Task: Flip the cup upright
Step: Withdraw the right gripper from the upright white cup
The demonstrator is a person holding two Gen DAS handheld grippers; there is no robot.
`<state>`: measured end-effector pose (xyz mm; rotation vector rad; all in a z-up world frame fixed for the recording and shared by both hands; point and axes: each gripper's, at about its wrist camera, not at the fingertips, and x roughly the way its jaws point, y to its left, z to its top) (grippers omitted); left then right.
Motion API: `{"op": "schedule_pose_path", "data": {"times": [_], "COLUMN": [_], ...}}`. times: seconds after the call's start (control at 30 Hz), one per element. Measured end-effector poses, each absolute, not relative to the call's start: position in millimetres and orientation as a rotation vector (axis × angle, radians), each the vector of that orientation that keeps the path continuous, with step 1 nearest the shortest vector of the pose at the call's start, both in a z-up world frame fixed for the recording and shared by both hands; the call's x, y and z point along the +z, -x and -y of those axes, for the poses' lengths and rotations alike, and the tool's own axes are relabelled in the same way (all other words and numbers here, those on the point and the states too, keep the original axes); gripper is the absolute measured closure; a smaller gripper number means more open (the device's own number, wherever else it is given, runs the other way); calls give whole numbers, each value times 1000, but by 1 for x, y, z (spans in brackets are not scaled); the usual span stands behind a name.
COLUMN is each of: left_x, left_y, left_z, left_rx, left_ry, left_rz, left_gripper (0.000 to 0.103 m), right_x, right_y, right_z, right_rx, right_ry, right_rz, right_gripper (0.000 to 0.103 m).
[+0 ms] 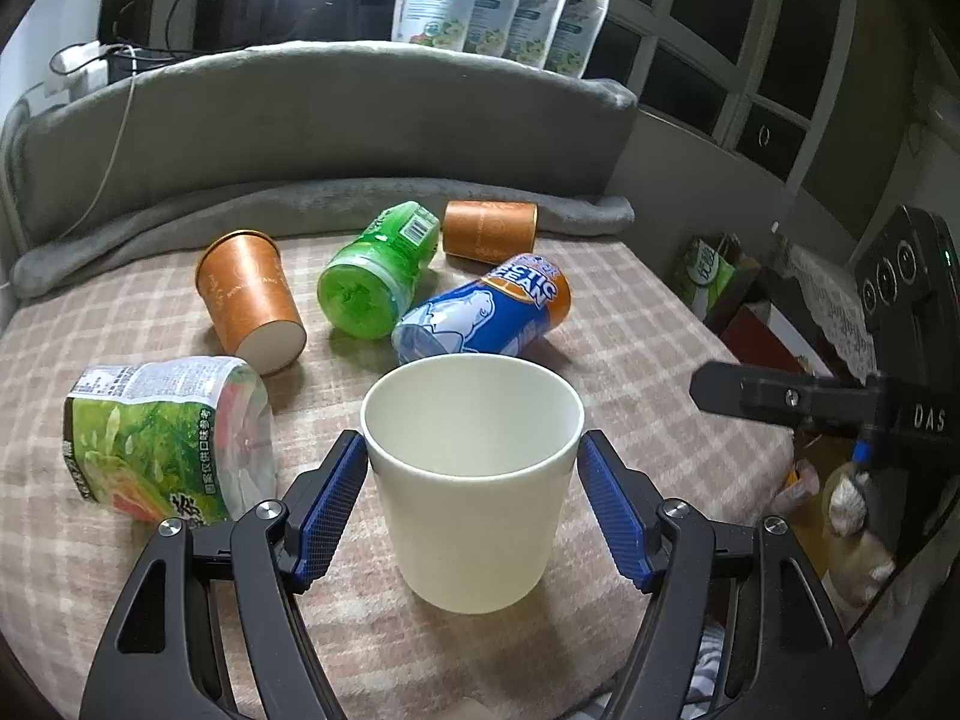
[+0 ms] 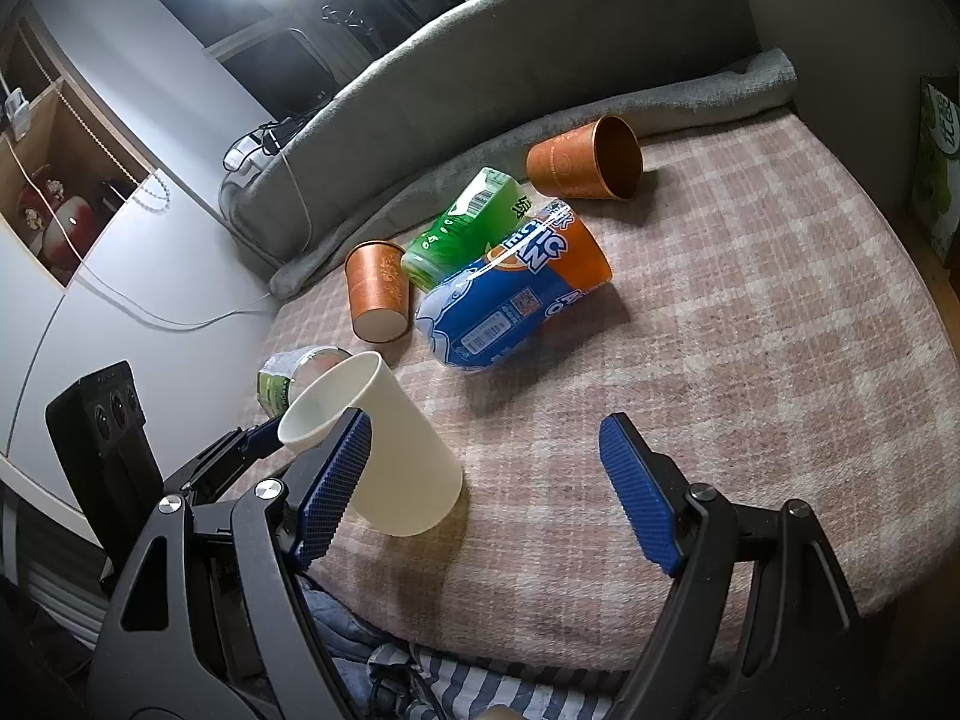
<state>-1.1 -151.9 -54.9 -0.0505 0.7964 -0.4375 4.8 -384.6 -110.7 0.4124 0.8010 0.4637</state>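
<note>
A white paper cup stands upright, mouth up, on the plaid blanket. My left gripper straddles it with the blue pads at the rim on both sides; whether they press the cup or have just let go does not show. In the right wrist view the white cup sits at the lower left with the left gripper's fingers around it. My right gripper is open and empty above the blanket, right of the cup.
Two orange cups, a green cup, a blue-and-orange cup and a green-labelled clear cup lie on their sides on the blanket. A grey cushion runs behind. The bed edge drops off at right.
</note>
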Motion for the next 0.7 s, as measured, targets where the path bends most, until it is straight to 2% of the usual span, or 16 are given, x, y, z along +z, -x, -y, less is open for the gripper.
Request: {"op": "schedule_pose_path", "data": {"times": [0.33, 0.47, 0.7], "left_x": [-55, -56, -51], "left_y": [11, 15, 20], "left_z": [149, 148, 142], "left_rx": [-488, -510, -524], "left_ry": [51, 60, 76], "left_rz": [-839, -860, -857], "left_gripper": [30, 26, 24], "right_x": [-105, -103, -96], "right_y": [-1, 1, 7], "right_z": [378, 376, 374], "right_rx": [468, 466, 459], "right_ry": [-396, -391, -378], "right_rz": [-788, -783, -757], "right_gripper": [22, 22, 22]}}
